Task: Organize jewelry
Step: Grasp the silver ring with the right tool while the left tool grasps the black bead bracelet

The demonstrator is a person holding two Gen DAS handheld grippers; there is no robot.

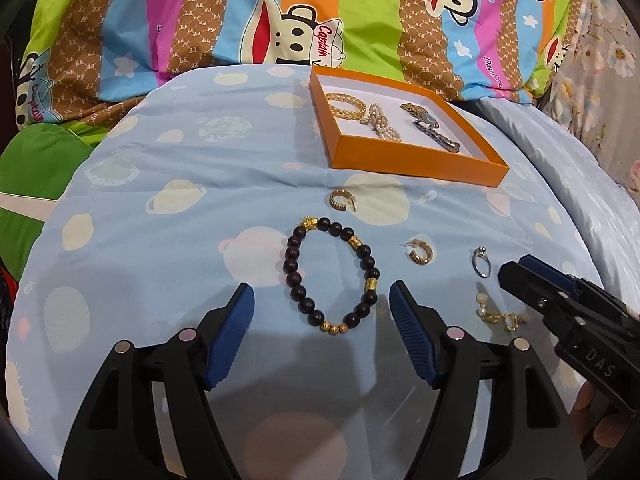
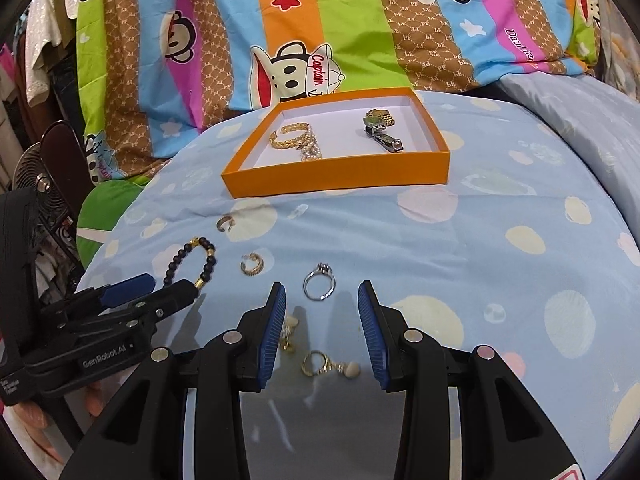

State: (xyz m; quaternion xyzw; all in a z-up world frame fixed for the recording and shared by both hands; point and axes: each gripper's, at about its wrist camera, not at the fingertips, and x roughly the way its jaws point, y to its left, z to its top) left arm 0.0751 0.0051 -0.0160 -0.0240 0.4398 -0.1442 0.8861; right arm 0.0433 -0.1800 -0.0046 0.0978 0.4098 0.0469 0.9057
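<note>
The left gripper (image 1: 322, 308) hangs low over the blue bed cover (image 1: 160, 208), its 2 fingers (image 1: 236, 332) spread wide and holding nothing; the dark beaded bracelet (image 1: 330, 276) lies flat on the cover between and just ahead of the fingertips. The right gripper (image 2: 322, 308) is likewise open and empty, with the silver ring (image 2: 319, 282) lying between its tips and a pair of gold pearl earrings (image 2: 320, 362) further back between its 2 fingers. 2 gold hoop earrings (image 1: 420, 254) lie apart on the cover, between the bracelet and the orange box (image 1: 420, 162). The box sits further up the bed and holds a gold chain bracelet (image 1: 346, 105), a pearl piece (image 1: 380, 122) and a watch (image 2: 380, 130). Behind it, the striped quilt (image 2: 352, 20) reads "Captain" and "Paul Frank". The left gripper's body reads "GenRobot.AI"; the right one's shows "DAS". Both grippers point forward and slightly down, side by side.
</note>
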